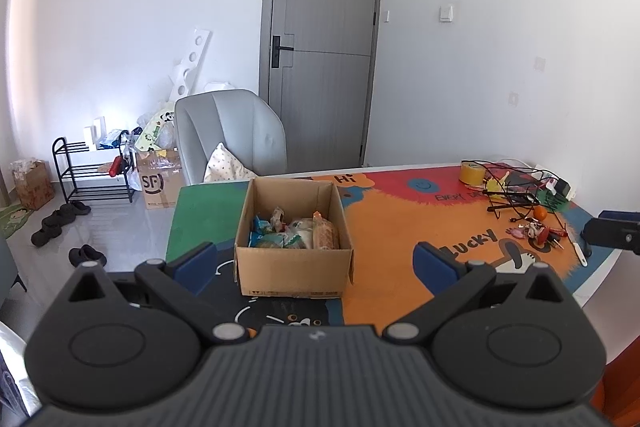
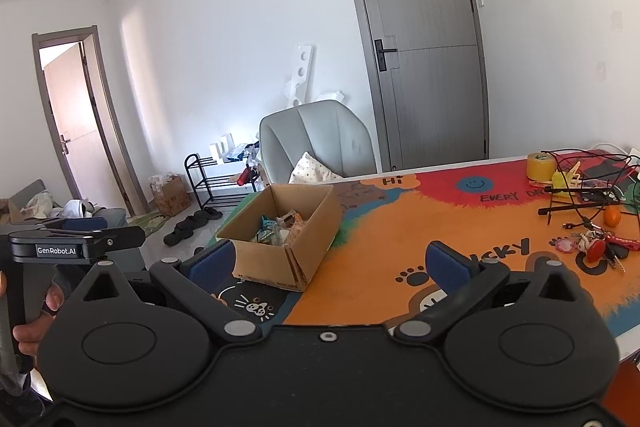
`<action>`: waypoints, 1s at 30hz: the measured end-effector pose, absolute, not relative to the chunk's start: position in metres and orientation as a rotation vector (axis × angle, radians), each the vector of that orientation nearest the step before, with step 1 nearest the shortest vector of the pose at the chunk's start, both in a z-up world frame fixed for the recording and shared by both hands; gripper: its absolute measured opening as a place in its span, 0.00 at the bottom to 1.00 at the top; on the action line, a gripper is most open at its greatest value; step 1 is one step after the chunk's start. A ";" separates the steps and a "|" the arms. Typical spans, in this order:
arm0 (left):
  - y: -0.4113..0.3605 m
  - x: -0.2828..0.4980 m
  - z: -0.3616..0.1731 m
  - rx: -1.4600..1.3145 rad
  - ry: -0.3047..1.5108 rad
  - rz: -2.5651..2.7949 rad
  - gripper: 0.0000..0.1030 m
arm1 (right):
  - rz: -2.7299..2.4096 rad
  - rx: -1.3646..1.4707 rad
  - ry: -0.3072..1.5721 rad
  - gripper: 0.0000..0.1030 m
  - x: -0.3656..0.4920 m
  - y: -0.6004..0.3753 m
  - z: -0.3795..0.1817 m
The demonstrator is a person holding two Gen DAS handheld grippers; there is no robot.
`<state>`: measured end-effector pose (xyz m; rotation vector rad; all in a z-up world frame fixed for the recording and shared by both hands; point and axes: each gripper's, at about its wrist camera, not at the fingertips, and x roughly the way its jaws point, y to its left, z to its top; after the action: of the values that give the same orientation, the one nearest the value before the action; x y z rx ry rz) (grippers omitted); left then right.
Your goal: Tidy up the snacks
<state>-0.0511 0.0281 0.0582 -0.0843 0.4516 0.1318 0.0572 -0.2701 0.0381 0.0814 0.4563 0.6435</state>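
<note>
An open cardboard box [image 1: 294, 271] stands on the colourful table mat [image 1: 400, 227], holding several snack packets [image 1: 296, 233]. The box also shows in the right wrist view [image 2: 268, 263] with the packets [image 2: 280, 229] inside. My left gripper [image 1: 314, 263] is open and empty, raised in front of the box with its blue pads either side of it. My right gripper [image 2: 330, 263] is open and empty, to the right of the box above the mat [image 2: 400, 239]. The left gripper's body [image 2: 60, 247] shows at the left of the right wrist view.
At the table's far right lie a yellow tape roll [image 1: 472, 171], tangled cables and a black stand [image 1: 514, 193], an orange [image 1: 540, 213] and keys [image 1: 540, 233]. A grey chair [image 1: 232, 139] stands behind the table. A shoe rack [image 1: 92, 171], boxes and shoes are on the floor at left.
</note>
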 end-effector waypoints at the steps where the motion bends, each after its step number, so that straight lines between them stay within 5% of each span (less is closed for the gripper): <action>1: 0.028 -0.051 0.058 -0.085 0.452 0.133 1.00 | 0.643 0.081 0.457 1.00 0.058 -0.270 0.038; 30: 0.038 -0.048 0.051 -0.119 0.469 0.134 1.00 | 0.622 0.080 0.488 1.00 0.063 -0.268 0.033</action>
<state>-0.0484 0.0383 0.0514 -0.1190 0.4689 0.1342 0.0627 -0.2680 0.0329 0.0796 0.4879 0.6216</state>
